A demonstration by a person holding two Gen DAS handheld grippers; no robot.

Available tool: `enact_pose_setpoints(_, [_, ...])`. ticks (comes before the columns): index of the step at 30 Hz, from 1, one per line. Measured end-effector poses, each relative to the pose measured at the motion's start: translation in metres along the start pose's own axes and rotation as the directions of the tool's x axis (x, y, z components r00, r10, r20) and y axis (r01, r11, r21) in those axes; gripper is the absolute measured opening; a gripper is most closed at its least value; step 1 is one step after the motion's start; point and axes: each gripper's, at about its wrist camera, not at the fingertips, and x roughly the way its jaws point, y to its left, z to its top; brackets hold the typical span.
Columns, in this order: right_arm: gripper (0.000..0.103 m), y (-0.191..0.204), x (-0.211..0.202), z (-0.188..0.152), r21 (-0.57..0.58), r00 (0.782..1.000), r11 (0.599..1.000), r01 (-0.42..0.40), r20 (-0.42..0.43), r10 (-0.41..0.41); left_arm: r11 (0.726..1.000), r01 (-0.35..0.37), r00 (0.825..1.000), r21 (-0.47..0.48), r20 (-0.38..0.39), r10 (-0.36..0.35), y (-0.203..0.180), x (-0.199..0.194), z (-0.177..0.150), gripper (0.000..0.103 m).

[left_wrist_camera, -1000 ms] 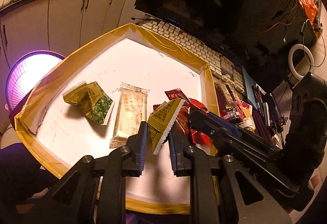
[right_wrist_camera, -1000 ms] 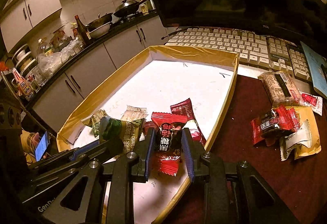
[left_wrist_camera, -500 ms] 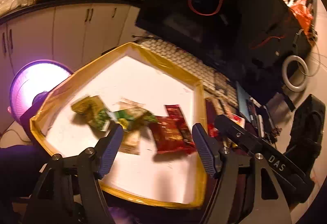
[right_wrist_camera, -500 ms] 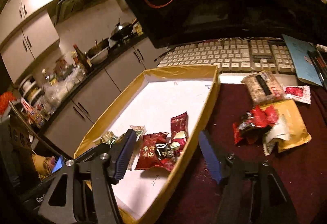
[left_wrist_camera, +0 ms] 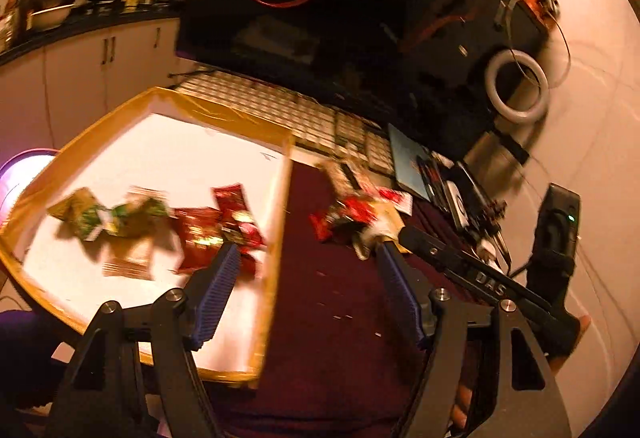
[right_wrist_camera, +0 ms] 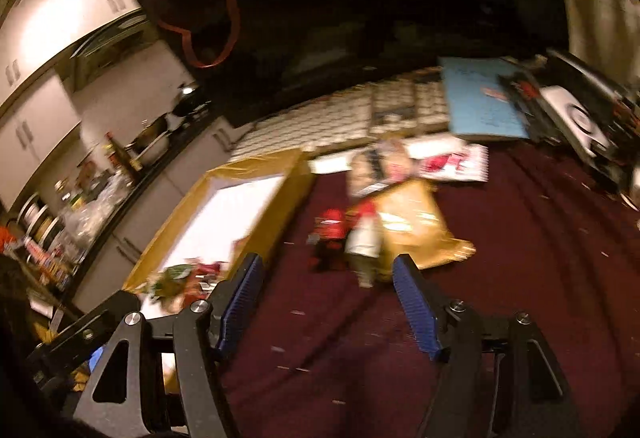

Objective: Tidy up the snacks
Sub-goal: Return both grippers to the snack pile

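Snacks: two groups, placed here against the tray point(left_wrist_camera: 280, 222), a white-floored box with yellow taped walls. Inside the tray, near its right wall, lie green packets point(left_wrist_camera: 100, 216) and red packets point(left_wrist_camera: 218, 226), blurred, some overlapping. Outside the tray, to its right on the dark red cloth point(left_wrist_camera: 332, 302), sits a loose pile of snacks point(right_wrist_camera: 394, 222): a gold bag on top, red and white wrappers under and beside it. Pile is well apart from the tray wall.

Left hand-held gripper point(left_wrist_camera: 308, 290): jaws spread wide, nothing between them; it hangs over the tray's right wall, one finger above the tray floor, the other above the cloth. Released.

Right hand-held gripper point(right_wrist_camera: 328, 302): jaws opening, nothing between them; over the cloth just right of the tray, pointed toward the pile. Pads clear of every wrapper.

Beyond the tray's far wall: a keyboard point(left_wrist_camera: 276, 110), then a dark monitor point(left_wrist_camera: 340, 18). Both views motion-blurred, so packet print is unreadable
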Motion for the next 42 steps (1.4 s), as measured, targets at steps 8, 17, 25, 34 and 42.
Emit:
enact_pose_setpoints(8, [0.071,-0.041,-0.008,-0.006,0.059,0.997,0.995,0.081,-0.024,-0.079,0.994,0.037,0.997,0.103,-0.076,-0.029,-0.039,0.025,-0.012,0.07])
enact_pose_setpoints(17, [0.071,-0.059,-0.004,-0.004,0.111,0.994,0.988,0.112,-0.022,-0.11,0.992,0.024,0.993,0.123,-0.122,-0.009,-0.043,0.033,-0.022,0.07])
enact_pose_setpoints(25, [0.071,-0.05,-0.001,0.002,0.074,0.993,0.99,0.12,-0.016,-0.12,0.992,0.023,0.992,0.128,-0.126,-0.007,-0.042,0.033,-0.022,0.07])
enact_pose_setpoints(34, [0.07,-0.05,0.007,0.002,0.06,0.991,0.989,0.132,-0.032,-0.13,0.991,0.026,0.991,0.128,-0.133,-0.009,-0.042,0.036,-0.022,0.07])
enact_pose_setpoints(42, [0.07,-0.053,0.008,0.001,0.078,0.992,0.99,0.122,-0.037,-0.119,0.993,0.02,0.991,0.113,-0.136,-0.005,-0.041,0.036,-0.021,0.07])
